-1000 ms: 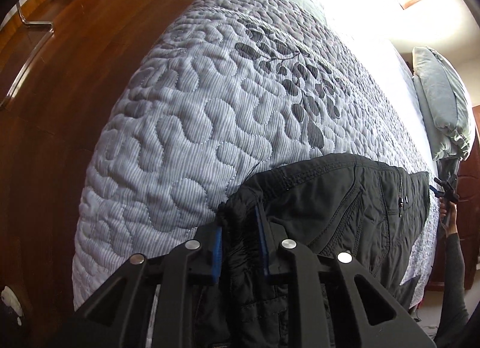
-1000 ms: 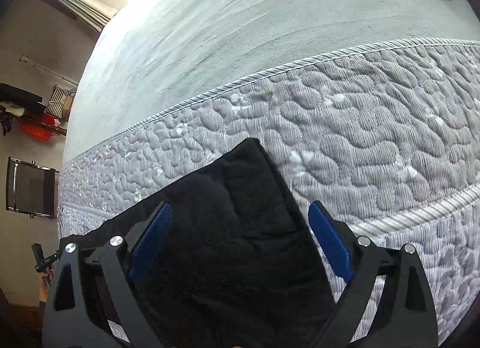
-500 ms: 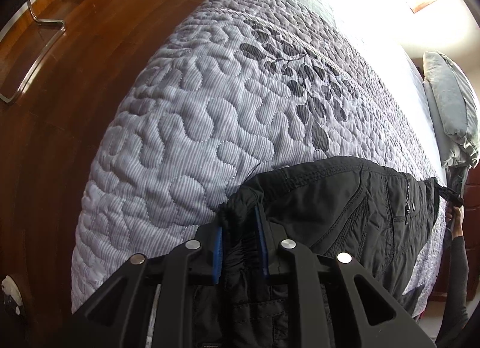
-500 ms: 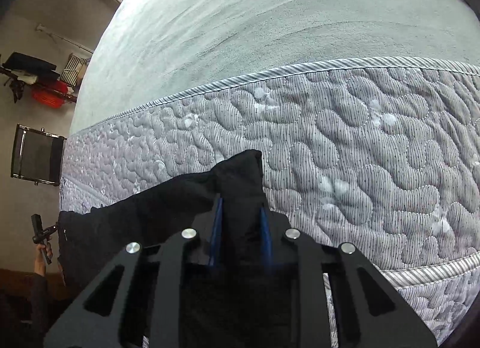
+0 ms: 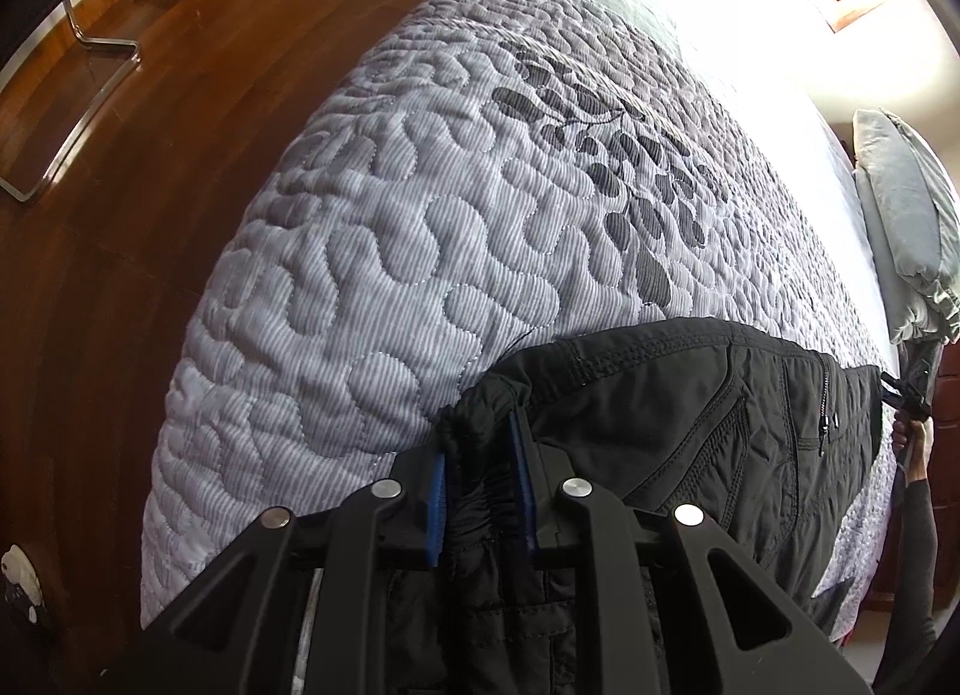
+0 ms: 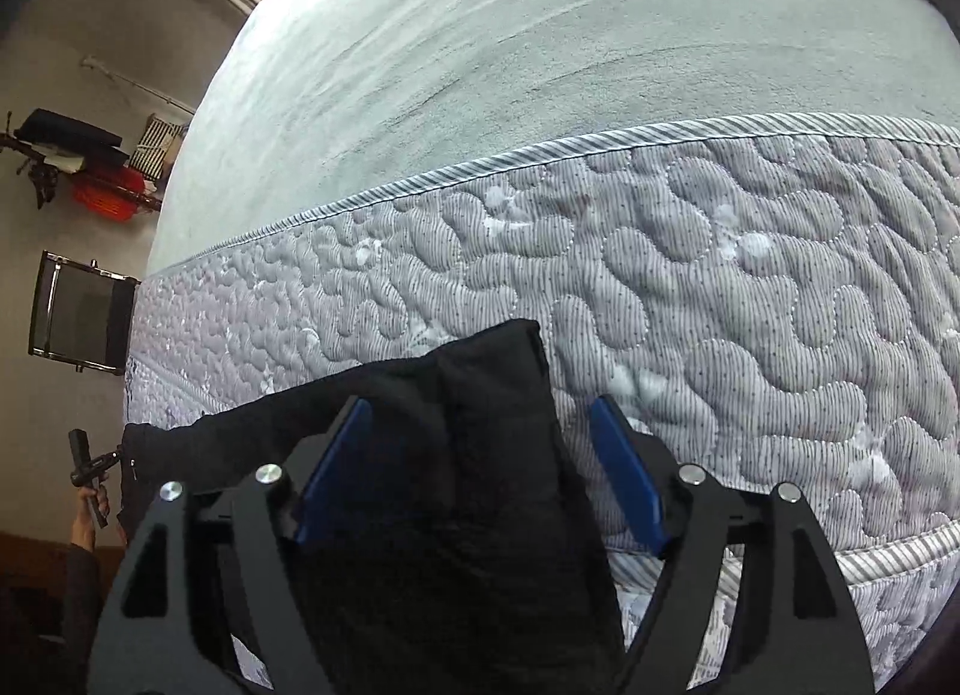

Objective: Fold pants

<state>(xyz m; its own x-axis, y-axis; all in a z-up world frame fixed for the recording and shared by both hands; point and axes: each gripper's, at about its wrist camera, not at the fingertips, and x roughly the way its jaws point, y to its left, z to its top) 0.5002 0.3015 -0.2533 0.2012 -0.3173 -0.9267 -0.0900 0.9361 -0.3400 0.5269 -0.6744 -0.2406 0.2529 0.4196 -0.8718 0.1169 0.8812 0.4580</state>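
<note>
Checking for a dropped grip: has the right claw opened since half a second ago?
Yes. The right claw has spread open, its blue pads now apart either side of the black pants on the quilt.

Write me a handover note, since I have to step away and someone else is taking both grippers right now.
Left gripper: jaws shut on the bunched waistband end of the black pants.
Right gripper: jaws open, straddling the other end of the pants, gripping nothing.
The pants lie stretched across the quilted bedspread, near the edge of the bed.
Done: the garment is laid out.
Left: close the right jaws on the cloth, bring one end over the other, flatten the fold.
</note>
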